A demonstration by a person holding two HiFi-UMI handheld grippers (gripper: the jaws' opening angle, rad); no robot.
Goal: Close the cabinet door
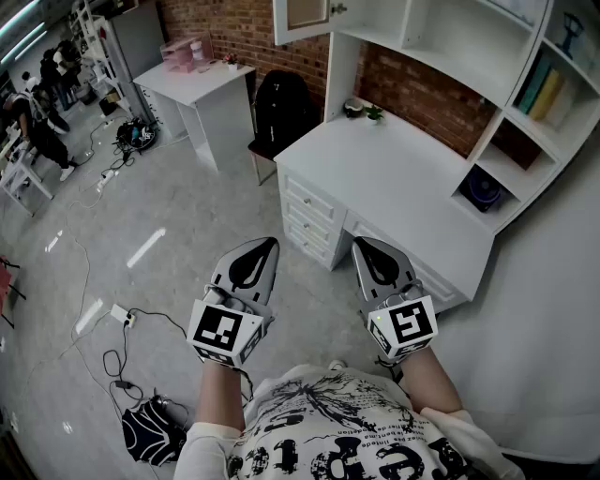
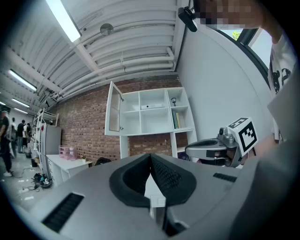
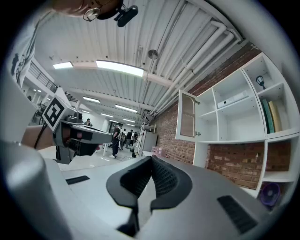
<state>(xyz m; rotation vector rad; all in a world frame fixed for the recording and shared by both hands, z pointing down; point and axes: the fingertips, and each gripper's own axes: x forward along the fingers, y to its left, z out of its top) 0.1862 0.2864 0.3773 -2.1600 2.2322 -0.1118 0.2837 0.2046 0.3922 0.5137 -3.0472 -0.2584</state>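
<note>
Plainly, the door (image 1: 302,19) stands open. It hangs at the upper left corner of the white shelf unit (image 1: 441,37) and is swung out from it towards the room. Its panel looks glazed, with a small knob at its lower free edge. The left gripper view shows it (image 2: 114,108) hinged on the left side of the open compartments, and the right gripper view (image 3: 187,116) shows the same.

The left gripper (image 1: 270,244) and right gripper (image 1: 359,242) are held level, side by side and apart, over the floor (image 1: 169,225) in front of the white tabletop (image 1: 394,178). Both are well apart from the door, and neither touches any furniture.

The left gripper's fingers (image 2: 169,177) are pressed together at the tips with nothing between them. The right gripper's fingers (image 3: 164,178) likewise meet at the tips and hold nothing.

A small plant (image 1: 374,114) stands at the back of the tabletop against the brick wall (image 1: 422,94).
</note>
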